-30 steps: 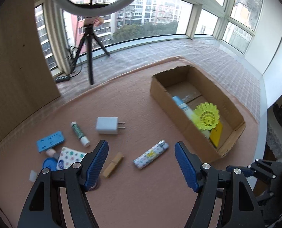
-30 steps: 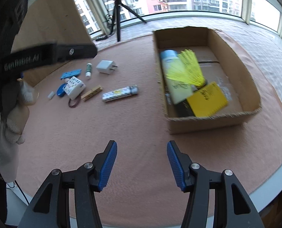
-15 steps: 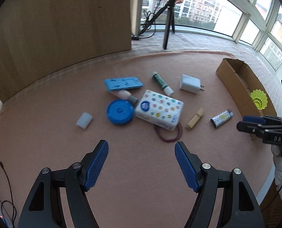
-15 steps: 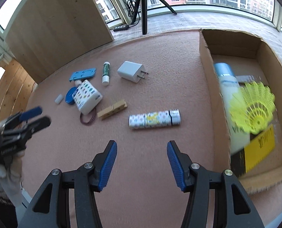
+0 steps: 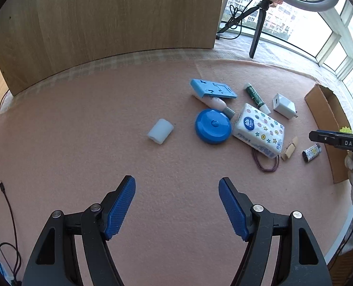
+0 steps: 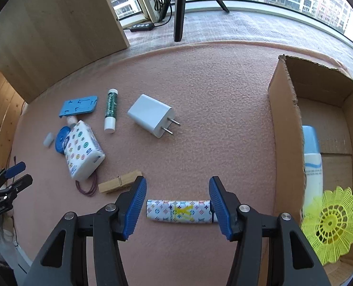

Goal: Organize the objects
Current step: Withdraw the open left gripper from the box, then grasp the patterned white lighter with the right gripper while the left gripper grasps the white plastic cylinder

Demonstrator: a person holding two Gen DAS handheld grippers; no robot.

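Lighter (image 6: 180, 211) | lies crosswise between right gripper (image 6: 177, 206) tips, 9 o'clock of cardboard box (image 6: 286, 119) | looks light, stiff, slick; grasp mid-body | right jaws apart, empty | left gripper (image 5: 177, 206) apart, empty

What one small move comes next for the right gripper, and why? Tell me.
Probably lower the right gripper a little and close it on the lighter. Its fingers are open and stand at either end of the lighter, which lies flat on the mat beside the box. The left gripper hangs open over bare mat, so it has nothing to grab yet.
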